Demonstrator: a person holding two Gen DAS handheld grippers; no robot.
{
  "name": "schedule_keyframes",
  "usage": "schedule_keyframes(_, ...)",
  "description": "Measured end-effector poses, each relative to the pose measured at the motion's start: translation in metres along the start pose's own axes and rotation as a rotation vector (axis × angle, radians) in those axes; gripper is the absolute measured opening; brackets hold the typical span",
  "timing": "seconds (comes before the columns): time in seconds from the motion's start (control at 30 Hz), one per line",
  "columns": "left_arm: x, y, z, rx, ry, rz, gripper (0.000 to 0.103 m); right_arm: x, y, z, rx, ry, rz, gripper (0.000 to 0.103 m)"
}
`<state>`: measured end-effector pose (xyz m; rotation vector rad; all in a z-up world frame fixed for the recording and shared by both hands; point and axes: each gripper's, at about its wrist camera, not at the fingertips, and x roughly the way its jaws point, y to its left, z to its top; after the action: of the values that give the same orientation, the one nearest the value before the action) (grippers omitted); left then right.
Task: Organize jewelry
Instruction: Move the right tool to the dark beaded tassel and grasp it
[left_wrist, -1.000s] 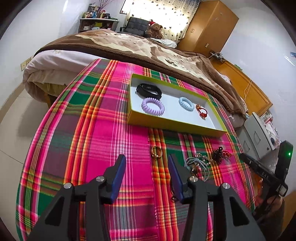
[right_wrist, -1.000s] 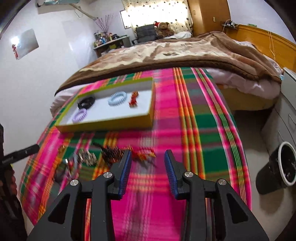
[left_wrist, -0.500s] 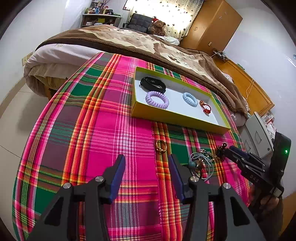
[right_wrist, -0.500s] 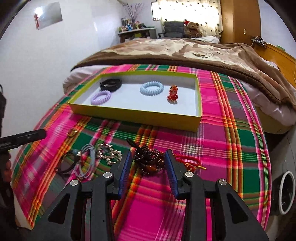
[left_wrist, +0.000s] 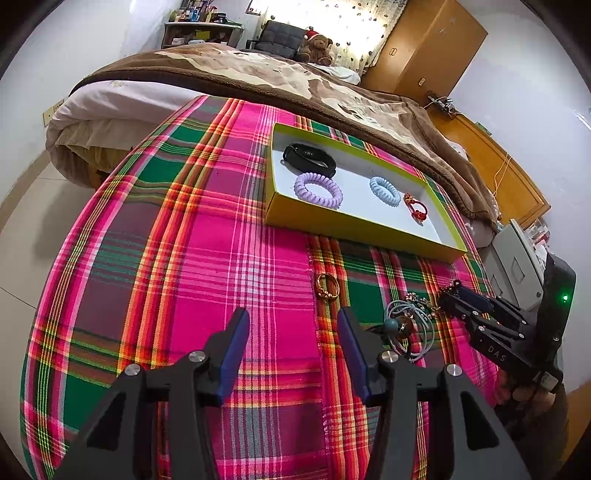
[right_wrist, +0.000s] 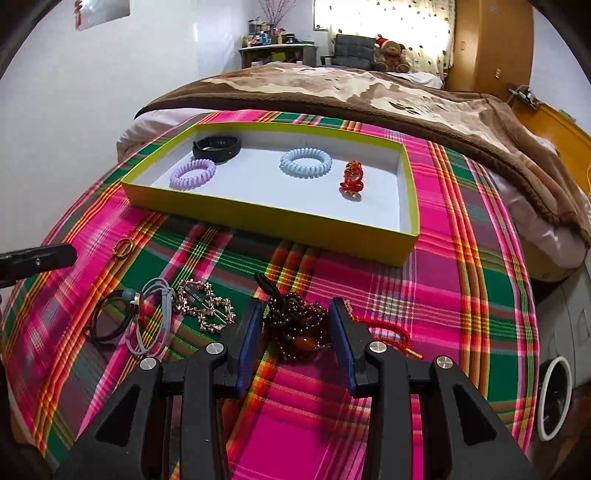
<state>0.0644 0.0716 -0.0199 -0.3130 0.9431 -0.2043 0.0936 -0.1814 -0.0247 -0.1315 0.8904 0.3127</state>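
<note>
Right gripper (right_wrist: 295, 332) has slid over the dark bead bracelet (right_wrist: 299, 326); it now sits between spread jaws, unclamped. "DAS" printed on its body. Left gripper (left_wrist: 291, 332) apart, near gold ring (left_wrist: 327, 288).

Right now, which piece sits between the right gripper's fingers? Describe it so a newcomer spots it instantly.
Start at the shallow yellow-green cardboard tray on the pink plaid cloth, then come toward the camera to the loose pile in front of it. The dark brown beaded bracelet lies bunched between the open right gripper. Unlike the gold chain and red cord flanking it, it is glossy round beads.
</note>
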Motion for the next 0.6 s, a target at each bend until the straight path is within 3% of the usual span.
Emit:
schedule_keyframes(0.2, 0.002, 0.0, 0.0, -0.002, 0.006, 0.009, 0.051, -0.005, 0.005, -0.002, -0.02, -0.018, -0.027, 0.026)
schedule_keyframes(0.6, 0.013, -0.015, 0.006, 0.055, 0.018, 0.011, 0.051, -0.026, -0.009, 0.0, 0.09, -0.153, 0.069, 0.025)
